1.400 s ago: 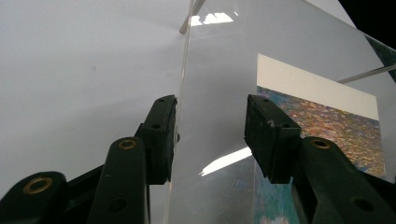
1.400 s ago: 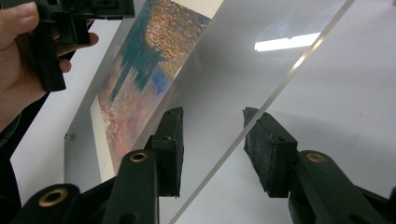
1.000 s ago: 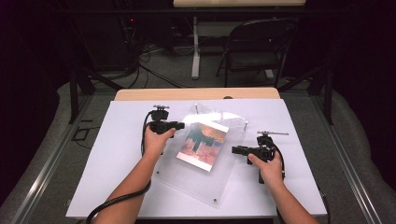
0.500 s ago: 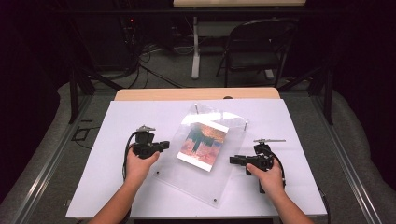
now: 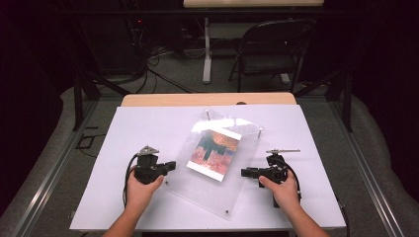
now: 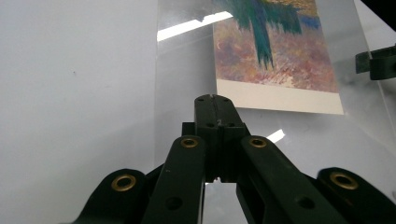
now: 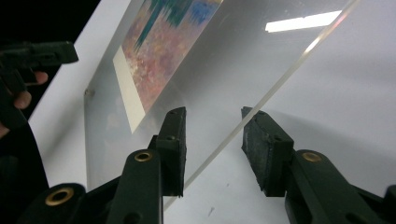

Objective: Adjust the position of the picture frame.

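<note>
Black jaws of our left gripper (image 6: 212,100) are pressed together on nothing, tips over the clear acrylic panel (image 5: 232,190). Our right gripper (image 7: 212,142) gapes wide, straddling the panel's edge. Inside the panel sits a print (image 5: 215,153), flat on the white table (image 5: 123,128).

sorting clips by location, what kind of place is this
Probably a lab or studio set up for recording: a white table ringed by dark curtains, cables trailing over the floor behind it, and a folding chair by another desk.

Overhead light floods the white table (image 5: 148,128), glare streaks the clear panel (image 7: 303,21), surrounding room stays dim.
</note>
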Motion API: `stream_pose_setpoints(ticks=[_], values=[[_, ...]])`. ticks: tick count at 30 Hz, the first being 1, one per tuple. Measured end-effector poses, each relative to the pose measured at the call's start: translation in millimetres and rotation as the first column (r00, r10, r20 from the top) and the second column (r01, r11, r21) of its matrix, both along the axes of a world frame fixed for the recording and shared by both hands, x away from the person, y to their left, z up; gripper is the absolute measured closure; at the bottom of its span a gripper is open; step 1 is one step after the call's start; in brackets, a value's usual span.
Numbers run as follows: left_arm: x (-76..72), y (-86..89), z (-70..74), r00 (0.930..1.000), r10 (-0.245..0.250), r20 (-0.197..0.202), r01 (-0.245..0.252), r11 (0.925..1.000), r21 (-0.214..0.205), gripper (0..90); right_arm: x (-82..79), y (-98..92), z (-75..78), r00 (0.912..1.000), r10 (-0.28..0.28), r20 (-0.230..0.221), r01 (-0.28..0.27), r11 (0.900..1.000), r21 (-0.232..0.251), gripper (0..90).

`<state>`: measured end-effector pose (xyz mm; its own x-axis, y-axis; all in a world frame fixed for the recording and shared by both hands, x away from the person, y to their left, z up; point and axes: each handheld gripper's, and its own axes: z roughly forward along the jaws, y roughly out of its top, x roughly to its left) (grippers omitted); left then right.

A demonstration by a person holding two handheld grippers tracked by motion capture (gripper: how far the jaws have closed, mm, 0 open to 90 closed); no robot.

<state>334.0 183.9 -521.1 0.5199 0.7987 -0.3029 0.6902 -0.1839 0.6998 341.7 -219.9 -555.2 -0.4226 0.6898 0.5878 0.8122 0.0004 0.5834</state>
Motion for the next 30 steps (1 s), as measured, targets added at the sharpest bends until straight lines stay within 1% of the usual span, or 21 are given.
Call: stream_pose_setpoints(ticks=[1,4,5,6,7,8,9,10,11,12,13,15,16,17,18,20,22,24,26,27,30], values=[[-0.7,0.3,-0.3,1.0,0.001,0.002,-0.001,1.0,-0.001,90.0,-2.1,-0.2,1.6,0.9998,0.014,0.016,-0.013,0.9996,-0.025,60.0],[-2.5,3.4,-1.8,1.0,0.002,-0.003,-0.002,1.0,-0.005,90.0,-9.7,-1.9,6.6,0.9977,0.034,0.058,-0.029,0.9962,-0.082,64.2],[-2.8,4.7,-2.7,1.0,0.006,-0.005,-0.006,1.0,-0.005,90.0,-12.9,-2.5,8.6,0.9964,0.041,0.074,-0.033,0.9935,-0.109,68.6],[-3.1,6.1,-3.0,0.9999,0.005,-0.01,-0.005,1.0,-0.005,90.0,-17.6,-3.0,10.9,0.9936,0.053,0.1,-0.039,0.99,-0.136,73.6],[-3.5,6.7,-3.4,0.9999,0.011,-0.008,-0.011,0.9999,-0.008,90.0,-21.1,-2.6,12.2,0.9908,0.063,0.12,-0.041,0.9841,-0.173,76.8],[-3.8,7.5,-3.3,0.9999,0.01,-0.008,-0.01,0.9999,-0.007,90.0,-24.9,-1.8,13.3,0.9873,0.079,0.138,-0.048,0.9754,-0.215,81.5],[-3.8,7.5,-3.3,0.9999,0.01,-0.008,-0.01,0.9999,-0.007,90.0,-24.9,-1.8,13.3,0.9873,0.079,0.138,-0.048,0.9754,-0.215,81.5],[-4.4,8.8,-3.1,0.9999,0.012,-0.006,-0.012,0.9999,-0.009,90.0,-27.5,-0.5,13.5,0.985,0.089,0.148,-0.05,0.9674,-0.248,83.4],[-5.1,9.7,-2.9,0.9998,0.017,-0.006,-0.017,0.9998,-0.014,90.0,-31.3,2.8,13.2,0.9808,0.12,0.154,-0.068,0.9496,-0.306,86.5],[-5.5,10.3,-2.6,0.9998,0.016,-0.009,-0.016,0.9997,-0.018,90.0,-34.1,7.3,12.2,0.9772,0.144,0.156,-0.085,0.9383,-0.335,89.2],[-6.0,10.7,-2.4,0.9998,0.018,-0.008,-0.018,0.9997,-0.019,90.0,-35.2,9.9,11.6,0.9762,0.15,0.157,-0.089,0.9355,-0.342,89.9],[-7.3,11.1,-2.2,0.9997,0.022,-0.003,-0.022,0.9995,-0.023,90.0,-36.9,16.5,11.1,0.9711,0.182,0.154,-0.115,0.9243,-0.364,90.0],[-8.1,11.4,-1.9,0.9998,0.021,-0.003,-0.021,0.9995,-0.024,90.0,-37.4,20.0,10.8,0.9699,0.193,0.149,-0.122,0.9139,-0.387,90.0],[-8.8,12.2,-1.3,0.9999,0.015,-0.004,-0.015,0.9997,-0.021,90.0,-37.8,23.2,10.2,0.9669,0.205,0.152,-0.126,0.9012,-0.415,90.0],[-9.5,12.1,-1.1,0.9998,0.02,-0.002,-0.02,0.9995,-0.023,90.0,-38.3,26.1,9.3,0.965,0.217,0.148,-0.134,0.8915,-0.433,90.0],[-11.3,12.7,-0.2,0.9998,0.018,0.004,-0.018,0.9993,-0.031,90.0,-39.6,30.9,6.8,0.9654,0.229,0.125,-0.153,0.884,-0.442,90.0],[-13.1,12.7,1.1,0.9999,0.014,0.004,-0.014,0.9992,-0.036,90.0,-40.2,35.1,4.5,0.9627,0.245,0.115,-0.169,0.8764,-0.451,90.0],[-15.5,11.7,2.3,0.9999,0.009,0.011,-0.008,0.9991,-0.04,90.0,-40.1,37.5,5.2,0.9611,0.25,0.118,-0.17,0.8713,-0.46,90.0],[-17.8,10.3,3.4,0.9999,-0.001,0.013,0.001,0.9991,-0.043,90.0,-39.6,40.8,4.7,0.9625,0.252,0.101,-0.184,0.8793,-0.439,90.0],[-19.1,9.2,3.9,0.9998,-0.004,0.017,0.005,0.9991,-0.042,90.0,-39.2,43.0,4.3,0.9609,0.258,0.1,-0.192,0.8811,-0.432,90.0],[-22.6,4.2,5.3,0.9995,-0.021,0.024,0.022,0.9988,-0.044,90.0,-38.5,51.8,4.7,0.9556,0.283,0.083,-0.223,0.8782,-0.423,90.0]])
